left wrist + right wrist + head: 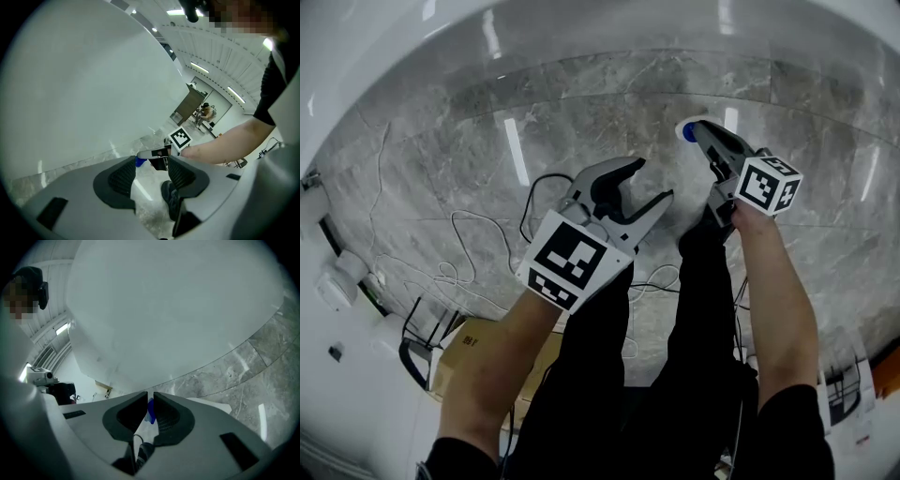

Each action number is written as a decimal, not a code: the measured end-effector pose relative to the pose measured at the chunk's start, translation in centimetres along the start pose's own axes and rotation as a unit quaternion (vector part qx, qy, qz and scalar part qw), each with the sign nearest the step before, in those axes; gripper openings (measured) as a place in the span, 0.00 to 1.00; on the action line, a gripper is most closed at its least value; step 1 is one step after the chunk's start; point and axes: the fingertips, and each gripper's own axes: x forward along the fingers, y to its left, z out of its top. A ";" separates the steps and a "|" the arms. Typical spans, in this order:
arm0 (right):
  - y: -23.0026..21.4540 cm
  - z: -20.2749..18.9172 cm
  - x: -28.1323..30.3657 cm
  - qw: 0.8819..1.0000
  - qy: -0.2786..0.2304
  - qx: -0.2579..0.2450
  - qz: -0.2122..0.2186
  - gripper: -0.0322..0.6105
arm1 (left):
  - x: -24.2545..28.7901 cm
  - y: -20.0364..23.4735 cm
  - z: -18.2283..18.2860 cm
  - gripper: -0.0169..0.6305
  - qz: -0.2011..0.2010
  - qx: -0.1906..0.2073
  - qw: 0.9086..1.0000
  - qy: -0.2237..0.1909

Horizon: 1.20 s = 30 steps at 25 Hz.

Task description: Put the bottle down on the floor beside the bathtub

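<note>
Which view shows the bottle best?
Head view: the bottle shows blue and white at the right gripper tip. Right gripper view gives only a blue sliver between the jaws; left gripper view, a blue speck.

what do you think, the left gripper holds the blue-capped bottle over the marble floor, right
Not quite: the right gripper holds the bottle, its blue cap between the jaws in the right gripper view. The left gripper is open and empty. The marble floor is right.

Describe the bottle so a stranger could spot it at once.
Start at the white bathtub curving over the grey marble floor. Near its rim, the right gripper pinches the bottle: the only blue thing in sight, unlike the empty left gripper.
</note>
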 end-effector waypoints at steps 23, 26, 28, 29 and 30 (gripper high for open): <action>-4.2 0.5 -0.5 0.996 0.030 -0.048 -0.072 0.13 | 1.0 0.4 1.0 0.36 -0.016 -0.003 1.000 0.008; -4.3 1.6 -1.2 0.994 0.017 -0.050 -0.093 0.13 | 0.7 0.2 0.6 0.36 -0.014 -0.009 1.000 0.011; -4.9 1.8 -1.9 0.992 0.016 -0.056 -0.112 0.13 | 0.5 0.1 0.1 0.36 -0.015 -0.013 1.000 0.012; -5.2 2.0 -2.4 0.990 0.016 -0.061 -0.123 0.13 | 0.6 0.0 0.0 0.36 -0.015 -0.015 1.000 0.013; -5.6 2.2 -2.9 0.989 0.016 -0.065 -0.131 0.13 | 0.6 -0.2 0.0 0.36 -0.017 -0.017 1.000 0.012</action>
